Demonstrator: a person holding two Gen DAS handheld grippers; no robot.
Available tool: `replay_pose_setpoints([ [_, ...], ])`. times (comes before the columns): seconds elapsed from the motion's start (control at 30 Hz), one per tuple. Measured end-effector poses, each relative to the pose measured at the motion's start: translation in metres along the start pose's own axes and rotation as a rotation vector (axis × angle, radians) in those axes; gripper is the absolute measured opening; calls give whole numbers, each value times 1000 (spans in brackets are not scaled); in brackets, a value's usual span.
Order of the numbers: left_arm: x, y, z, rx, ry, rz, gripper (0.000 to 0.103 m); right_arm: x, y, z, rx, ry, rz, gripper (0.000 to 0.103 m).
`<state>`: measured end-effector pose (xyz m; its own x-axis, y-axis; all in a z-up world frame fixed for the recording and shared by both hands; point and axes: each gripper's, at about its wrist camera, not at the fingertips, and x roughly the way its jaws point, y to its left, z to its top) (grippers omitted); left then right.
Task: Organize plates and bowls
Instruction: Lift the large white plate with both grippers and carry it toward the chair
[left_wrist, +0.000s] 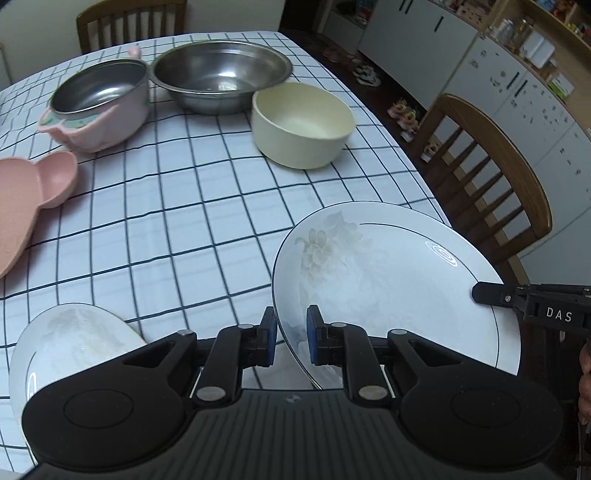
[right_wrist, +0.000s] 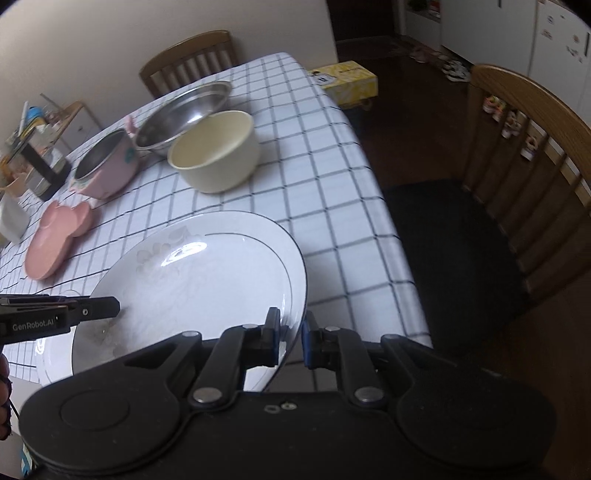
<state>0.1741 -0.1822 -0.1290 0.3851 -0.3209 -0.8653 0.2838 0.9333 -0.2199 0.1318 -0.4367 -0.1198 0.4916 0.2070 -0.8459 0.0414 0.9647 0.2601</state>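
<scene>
A large white plate (left_wrist: 388, 280) with a thin dark rim line and a faint flower print is held tilted above the checked tablecloth. My left gripper (left_wrist: 291, 338) is shut on its near-left rim. My right gripper (right_wrist: 291, 338) is shut on its right rim; the plate (right_wrist: 199, 280) fills that view's middle. A second white plate (left_wrist: 70, 339) lies on the table at the lower left. Further back stand a cream bowl (left_wrist: 301, 123), a steel bowl (left_wrist: 221, 75), a pink steel-lined bowl (left_wrist: 99, 105) and a pink mouse-shaped plate (left_wrist: 33, 195).
The table's right edge (right_wrist: 399, 236) drops to a dark floor. A wooden chair (right_wrist: 532, 177) stands right of the table, another (right_wrist: 190, 61) at its far end. A yellow box (right_wrist: 347, 81) sits beyond the far corner. Clutter (right_wrist: 37, 158) stands at the left.
</scene>
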Motion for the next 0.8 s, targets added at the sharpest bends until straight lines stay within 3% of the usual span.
replay_pose_setpoints([
  [0.67,24,-14,-24,95,95,-22,15,13,-28,-24,41,24,-20,13],
  [0.8,23,-15,-27,115,79,-17,15,18,-28,-28,39,45,-31,14],
])
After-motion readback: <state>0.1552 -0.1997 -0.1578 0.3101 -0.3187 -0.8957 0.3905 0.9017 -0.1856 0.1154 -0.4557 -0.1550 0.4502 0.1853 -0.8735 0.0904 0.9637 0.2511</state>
